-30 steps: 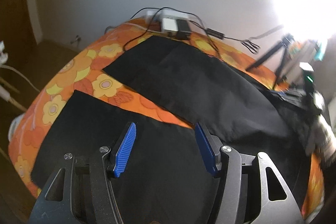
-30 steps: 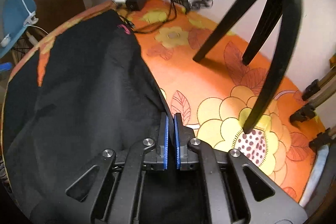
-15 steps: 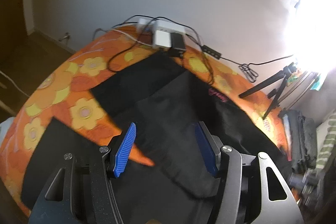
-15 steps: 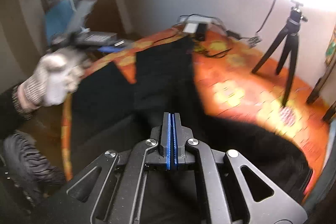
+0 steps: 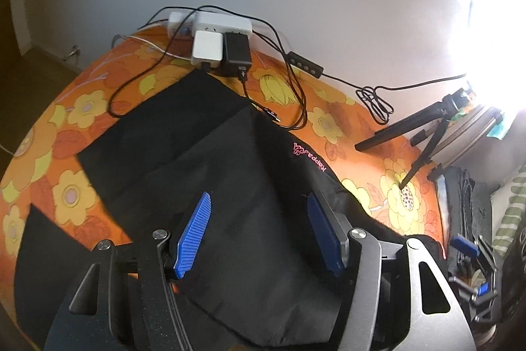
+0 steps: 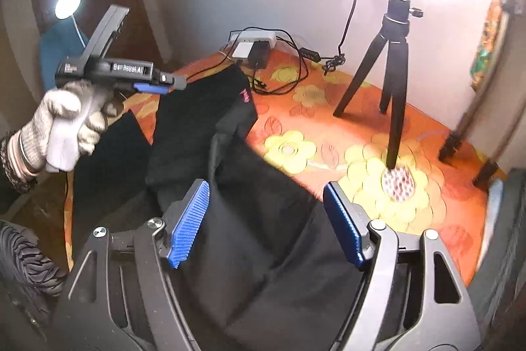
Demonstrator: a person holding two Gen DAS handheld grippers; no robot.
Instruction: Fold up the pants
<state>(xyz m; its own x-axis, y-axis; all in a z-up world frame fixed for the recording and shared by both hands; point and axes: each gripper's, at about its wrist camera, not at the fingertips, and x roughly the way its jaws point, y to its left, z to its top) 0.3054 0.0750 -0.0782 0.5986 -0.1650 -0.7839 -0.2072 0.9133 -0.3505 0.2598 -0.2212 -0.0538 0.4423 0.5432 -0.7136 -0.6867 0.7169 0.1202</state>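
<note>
Pants (image 5: 250,193): gloved hand (image 6: 62,127) only in right view.

Black pants (image 5: 230,186) with a pink logo (image 5: 309,155) lie on an orange cover (image 5: 82,107) patterned with yellow flowers. White (image 5: 207,50) and black chargers (image 5: 236,53) sit at its far edge; a black tripod (image 6: 391,61) stands near its right edge. The gripper pads (image 6: 189,224) are blue, the glove (image 6: 62,127) grey-white.

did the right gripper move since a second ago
Yes. The right gripper pulled up and back from the tripod, which now looks smaller and farther; its jaws are opening above the pants, gripping nothing.
</note>
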